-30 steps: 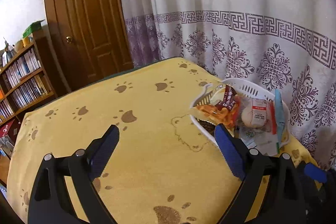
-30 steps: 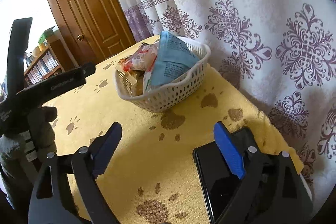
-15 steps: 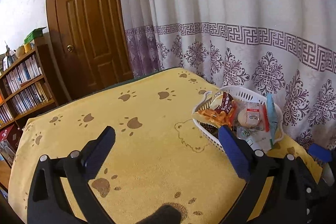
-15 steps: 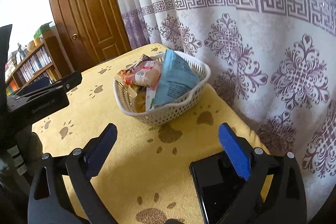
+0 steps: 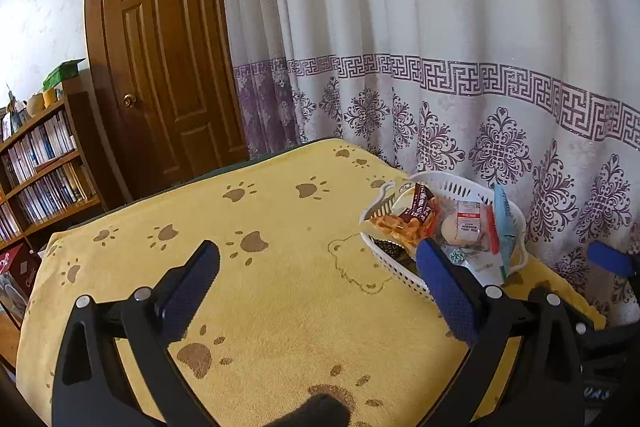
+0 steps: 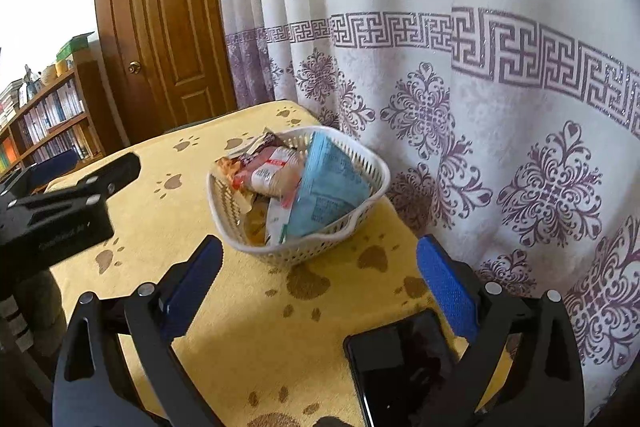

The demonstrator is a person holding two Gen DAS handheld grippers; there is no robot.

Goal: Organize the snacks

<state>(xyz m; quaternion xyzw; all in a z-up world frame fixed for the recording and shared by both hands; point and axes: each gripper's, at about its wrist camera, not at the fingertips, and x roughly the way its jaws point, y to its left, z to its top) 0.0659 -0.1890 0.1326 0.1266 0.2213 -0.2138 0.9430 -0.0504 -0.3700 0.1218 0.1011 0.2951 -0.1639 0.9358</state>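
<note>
Snacks (image 6: 280,175): packets piled loose in white basket (image 6: 320,247) at table's curtain edge, gathered for sorting. Left gripper (image 5: 316,267) and right gripper (image 6: 320,267): jaws apart, empty, short of basket.

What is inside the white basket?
The white basket holds snack packets: a big blue packet, a bun packet, an orange snack bag. Whatever lies beneath them is hidden.

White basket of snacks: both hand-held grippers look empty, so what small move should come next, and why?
Probably ease the right hand-held gripper forward to the blue packet standing in the white basket: its jaws are open, empty and nearest it.
</note>
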